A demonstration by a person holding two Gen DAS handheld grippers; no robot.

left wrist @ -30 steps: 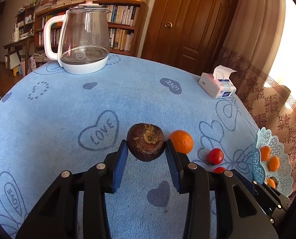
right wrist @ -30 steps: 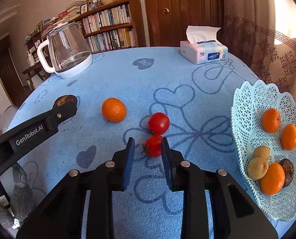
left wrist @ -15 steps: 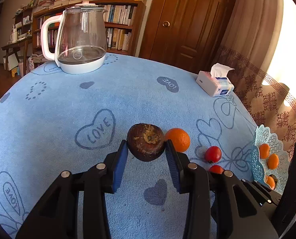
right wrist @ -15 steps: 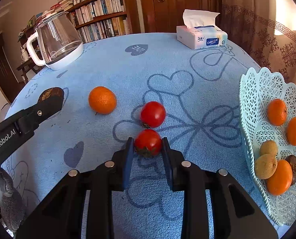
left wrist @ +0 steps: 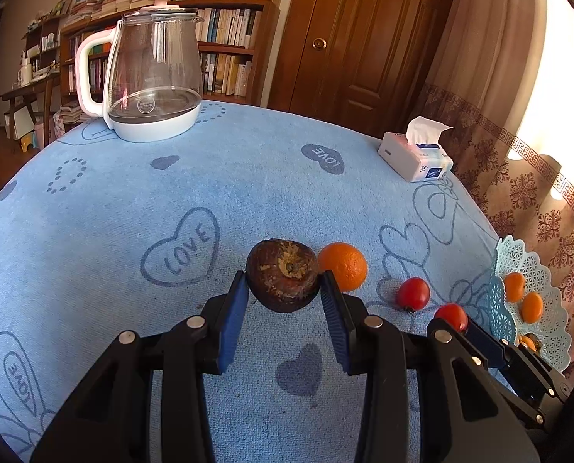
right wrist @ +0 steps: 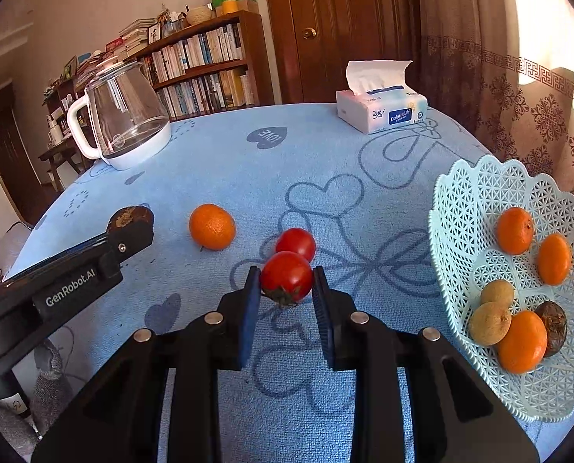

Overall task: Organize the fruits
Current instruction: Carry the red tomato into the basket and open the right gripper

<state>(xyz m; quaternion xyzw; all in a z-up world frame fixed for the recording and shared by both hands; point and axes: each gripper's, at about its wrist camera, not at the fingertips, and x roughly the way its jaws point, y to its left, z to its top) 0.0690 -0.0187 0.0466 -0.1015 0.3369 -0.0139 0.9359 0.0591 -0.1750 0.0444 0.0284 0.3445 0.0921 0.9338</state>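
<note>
Right tool (right wrist: 286, 289) now clamps and lifts tomato (right wrist: 287, 276); left tool (left wrist: 283, 297) grips brown fruit (left wrist: 283, 279). Basket (right wrist: 456, 208) at 3 o'clock; over-squeeze could burst tomato.

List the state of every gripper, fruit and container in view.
Left claw: shut on round dark brown fruit.
Right claw: shut on round red tomato.
Second red tomato: loose on cloth.
Loose orange mandarin: on cloth.
Pale blue lattice basket: holds six fruits.
Glass kettle: upright, lid on.
</note>
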